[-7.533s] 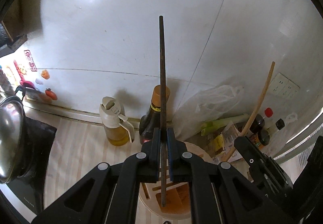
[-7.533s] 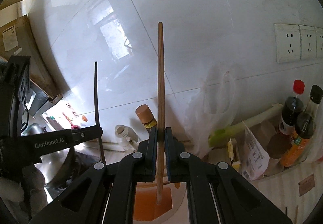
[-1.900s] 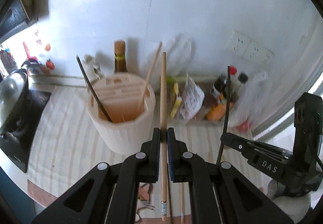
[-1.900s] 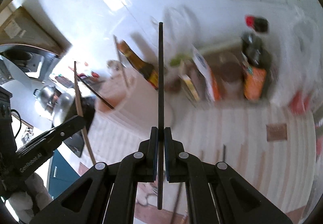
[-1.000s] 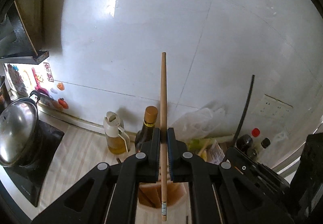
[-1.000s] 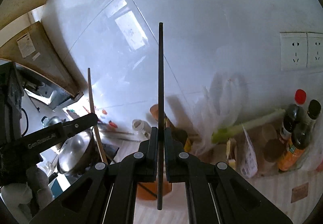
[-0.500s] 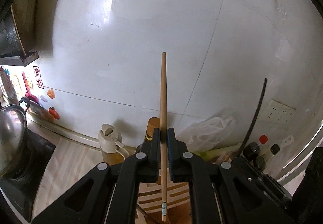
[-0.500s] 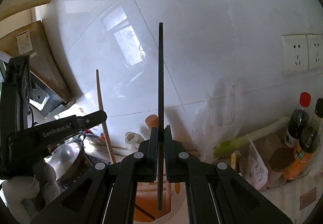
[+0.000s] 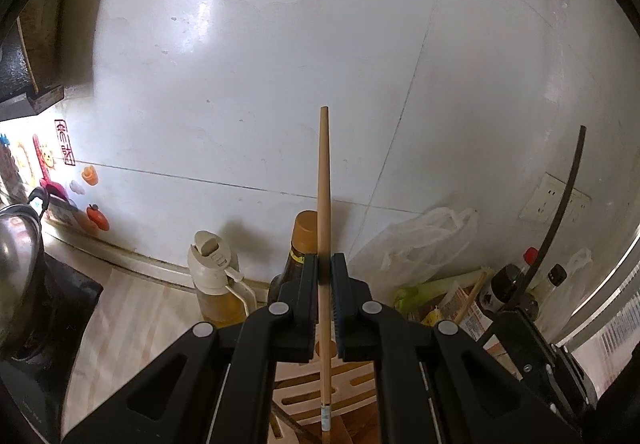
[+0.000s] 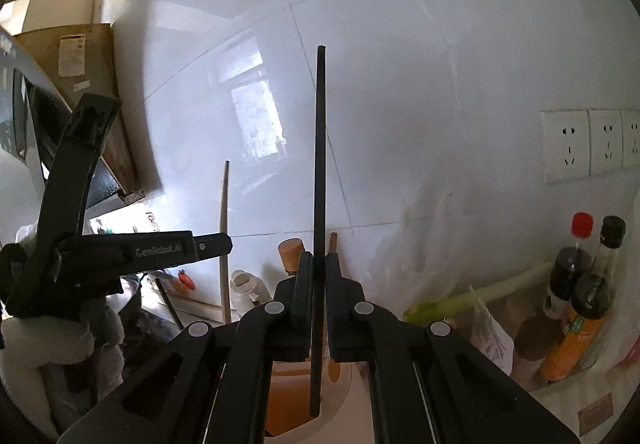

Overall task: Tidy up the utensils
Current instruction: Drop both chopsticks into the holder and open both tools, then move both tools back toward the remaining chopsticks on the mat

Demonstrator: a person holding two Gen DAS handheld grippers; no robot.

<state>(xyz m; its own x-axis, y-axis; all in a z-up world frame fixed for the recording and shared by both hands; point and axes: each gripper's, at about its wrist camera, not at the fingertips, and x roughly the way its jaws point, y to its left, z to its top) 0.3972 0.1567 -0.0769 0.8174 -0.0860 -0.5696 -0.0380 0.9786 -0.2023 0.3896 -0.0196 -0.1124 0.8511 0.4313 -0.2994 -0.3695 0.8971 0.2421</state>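
With the left gripper (image 9: 325, 276) clamped on the upright pale wooden chopstick (image 9: 323, 204) and the right gripper (image 10: 319, 272) clamped on the black chopstick (image 10: 320, 164), both above the slotted cream utensil holder (image 9: 344, 384) at six o'clock, each should probably descend vertically, tip aligned with a slot.

We read one clear marking: "GenRobot.AI", in pale letters along the black arm of the left gripper (image 10: 208, 245), seen from the right wrist view

On the wall sticker (image 9: 65, 143), left wrist view, we note red Chinese characters in a red frame; too small for us to read

The paper label on the brown cabinet (image 10: 71, 55) carries print we cannot resolve

The orange bottle label (image 10: 573, 325) and the printed packet (image 10: 493, 344) show markings, illegible at this size

No numbers are legible in either view
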